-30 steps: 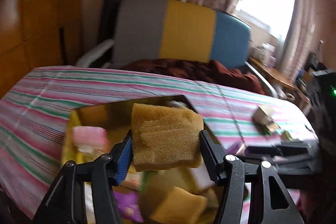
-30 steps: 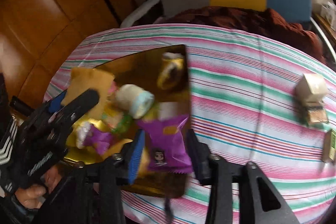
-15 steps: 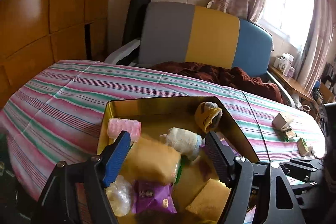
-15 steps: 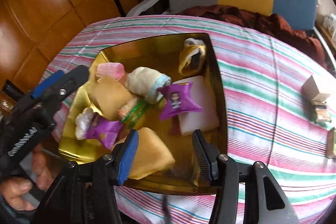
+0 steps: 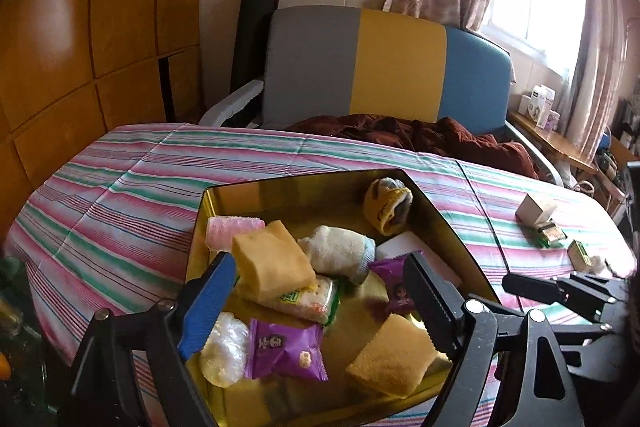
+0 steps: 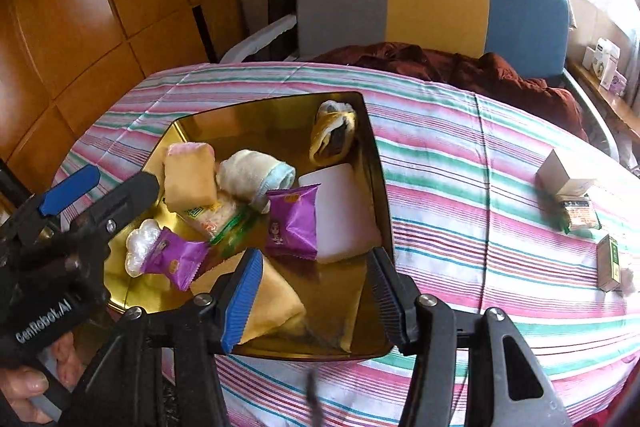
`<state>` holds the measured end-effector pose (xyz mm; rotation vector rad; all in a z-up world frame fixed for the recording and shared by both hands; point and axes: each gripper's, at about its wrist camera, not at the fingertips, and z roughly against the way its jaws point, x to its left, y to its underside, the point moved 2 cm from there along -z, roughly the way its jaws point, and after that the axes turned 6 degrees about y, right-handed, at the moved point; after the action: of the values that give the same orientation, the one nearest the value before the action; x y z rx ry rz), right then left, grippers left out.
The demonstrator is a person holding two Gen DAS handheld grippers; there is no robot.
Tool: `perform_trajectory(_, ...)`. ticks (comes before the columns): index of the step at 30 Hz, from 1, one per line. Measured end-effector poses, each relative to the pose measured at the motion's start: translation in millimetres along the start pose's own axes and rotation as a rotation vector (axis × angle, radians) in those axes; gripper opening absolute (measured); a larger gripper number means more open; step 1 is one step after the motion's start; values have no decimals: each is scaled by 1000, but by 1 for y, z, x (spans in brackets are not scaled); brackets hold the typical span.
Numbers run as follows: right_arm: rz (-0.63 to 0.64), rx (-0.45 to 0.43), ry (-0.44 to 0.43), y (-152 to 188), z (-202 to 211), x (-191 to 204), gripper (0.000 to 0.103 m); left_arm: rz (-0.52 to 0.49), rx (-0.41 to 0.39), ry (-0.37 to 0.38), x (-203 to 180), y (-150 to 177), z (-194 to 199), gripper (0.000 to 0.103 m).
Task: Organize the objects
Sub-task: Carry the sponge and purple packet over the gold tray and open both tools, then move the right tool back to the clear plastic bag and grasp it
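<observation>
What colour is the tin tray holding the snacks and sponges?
Shiny gold: the tin tray shows a mirror-like golden inside, clearest in the right wrist view.

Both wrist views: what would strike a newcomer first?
A gold tin on the striped tablecloth, heaped with purple snack packets, yellow sponges and rolled socks. Both tongs, left and right, hang open above it, jaws just widened, nothing between them. Small boxes lie to its right.

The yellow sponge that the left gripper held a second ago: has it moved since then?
Yes. The sponge has dropped from between the just-opened left gripper into the gold tin, onto the snack packets.
</observation>
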<state>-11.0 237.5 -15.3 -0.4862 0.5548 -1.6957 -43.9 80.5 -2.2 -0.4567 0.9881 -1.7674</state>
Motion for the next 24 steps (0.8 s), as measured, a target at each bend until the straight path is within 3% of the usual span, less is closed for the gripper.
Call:
perform_trajectory(1,-4,-3,1,0,1,-2,65,-4,3,-1,-2,1,0,87)
perform_trajectory(3,-14,-5,6,1,1,-5,71,-7,7,1,-4,2,0,88)
perform_trajectory(11,-57,-8,14,4,2,-23,71,-31,11,-4,-14,5,1,89)
perform_trajectory(24,-145,36,100,15,-4,-74,72,-95,53,13,-38,14,-6,89)
